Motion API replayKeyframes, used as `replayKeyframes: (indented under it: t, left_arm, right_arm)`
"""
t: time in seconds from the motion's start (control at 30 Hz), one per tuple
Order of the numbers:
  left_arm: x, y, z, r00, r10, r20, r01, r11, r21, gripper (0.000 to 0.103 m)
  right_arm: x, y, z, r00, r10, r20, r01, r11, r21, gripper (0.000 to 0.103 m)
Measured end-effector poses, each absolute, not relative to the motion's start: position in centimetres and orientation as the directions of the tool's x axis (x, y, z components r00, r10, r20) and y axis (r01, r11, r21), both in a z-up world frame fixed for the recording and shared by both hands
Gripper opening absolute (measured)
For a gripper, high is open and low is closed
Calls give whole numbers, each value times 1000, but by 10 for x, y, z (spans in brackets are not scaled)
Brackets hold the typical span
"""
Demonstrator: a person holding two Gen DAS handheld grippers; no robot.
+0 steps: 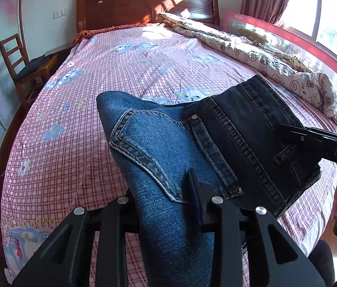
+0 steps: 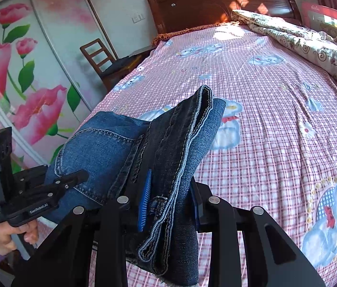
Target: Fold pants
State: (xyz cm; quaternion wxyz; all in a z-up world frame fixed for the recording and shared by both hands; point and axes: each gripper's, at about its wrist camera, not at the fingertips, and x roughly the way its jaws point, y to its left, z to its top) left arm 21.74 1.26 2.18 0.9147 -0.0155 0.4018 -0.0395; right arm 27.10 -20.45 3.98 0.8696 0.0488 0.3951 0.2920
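Both grippers clamped on the folded jeans (image 1: 168, 148): left gripper (image 1: 168, 203) near the back pocket, right gripper (image 2: 170, 198) on the stacked leg hems. Jeans held above the bed (image 1: 120, 59). Carry step, likely; next: lower flat onto the bed, both ends level, then release.

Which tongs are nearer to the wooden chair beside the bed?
Left. The left tongs hold the jeans on the side toward the chair; the right tongs grip them on the side away from it.
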Motion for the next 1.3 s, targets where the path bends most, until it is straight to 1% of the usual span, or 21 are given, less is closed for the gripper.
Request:
replayKeyframes:
  t: [0.23, 0.3, 0.37, 0.4, 0.43, 0.47, 0.5, 0.57, 0.63, 0.7, 0.73, 0.8, 0.9, 1.0, 1.07, 1.1, 1.13, 1.17, 1.2, 1.27, 1.3]
  left_arm:
    - [267, 32, 13, 691, -64, -720, 45, 998, -46, 29]
    - [279, 36, -1, 678, -57, -733, 42, 998, -39, 30]
    - [288, 42, -23, 641, -59, -765, 33, 998, -50, 34]
    - [293, 43, -36, 607, -44, -793, 19, 999, -41, 38]
    - [294, 46, -46, 592, -51, -804, 9, 998, -57, 44]
    - [290, 51, -49, 601, -62, -797, -9, 996, -85, 49]
    - [286, 54, -47, 612, -55, -789, -30, 995, -92, 53]
    - [274, 59, -41, 625, 5, -781, -79, 995, -56, 72]
    - [256, 68, -32, 663, 54, -747, -124, 992, -38, 73]
    - [241, 82, -24, 684, 65, -727, -175, 981, -77, 73]
    - [233, 87, -20, 700, 36, -713, -182, 975, -129, 73]
    - [219, 86, -12, 743, -90, -664, -122, 956, -265, 73]
    - [214, 59, -6, 762, -217, -610, 11, 946, -323, 73]
    - [226, 30, -21, 703, -238, -671, 65, 960, -273, 75]
    - [235, 21, -39, 649, -228, -726, 55, 965, -255, 77]
    - [236, 19, -44, 651, -213, -728, 60, 971, -231, 77]
    - [236, 17, -45, 658, -217, -721, 79, 972, -221, 78]
    - [236, 17, -46, 651, -222, -726, 83, 971, -223, 78]
    - [237, 19, -46, 649, -232, -724, 75, 967, -242, 78]
    - [239, 24, -46, 648, -259, -716, 71, 957, -281, 81]
    - [238, 24, -46, 648, -256, -717, 78, 959, -272, 81]
  right_arm:
    - [330, -188, 28, 522, 539, -661, -461, 830, 313, 28]
    - [343, -187, 16, 514, 528, -676, -446, 838, 315, 28]
    - [355, -188, -7, 473, 527, -706, -421, 839, 343, 28]
    - [362, -190, -24, 435, 519, -736, -393, 845, 363, 35]
    - [365, -193, -39, 424, 478, -769, -356, 869, 345, 47]
    - [364, -198, -50, 417, 466, -780, -337, 877, 343, 56]
    - [360, -206, -53, 437, 504, -745, -334, 860, 386, 56]
    - [355, -215, -51, 452, 503, -736, -291, 864, 412, 57]
    - [346, -225, -40, 510, 445, -736, -237, 895, 377, 57]
    - [339, -241, -24, 576, 476, -664, -190, 868, 458, 57]
    - [339, -246, -17, 590, 523, -615, -189, 830, 525, 57]
    - [350, -238, -6, 542, 652, -531, -220, 720, 658, 57]
    - [373, -199, 5, 457, 779, -428, -272, 581, 767, 57]
    - [399, -160, -3, 391, 823, -412, -263, 529, 807, 57]
    - [415, -150, -24, 381, 804, -457, -176, 548, 818, 57]
    - [419, -151, -40, 365, 789, -495, -117, 566, 816, 55]
    - [421, -157, -55, 369, 756, -540, -62, 600, 797, 46]
    - [421, -168, -66, 392, 753, -528, -24, 582, 813, 19]
    - [418, -179, -73, 406, 741, -535, 17, 579, 815, 0]
    - [407, -192, -71, 413, 724, -552, 35, 593, 804, 0]
    - [398, -197, -64, 421, 724, -547, 20, 595, 803, 3]
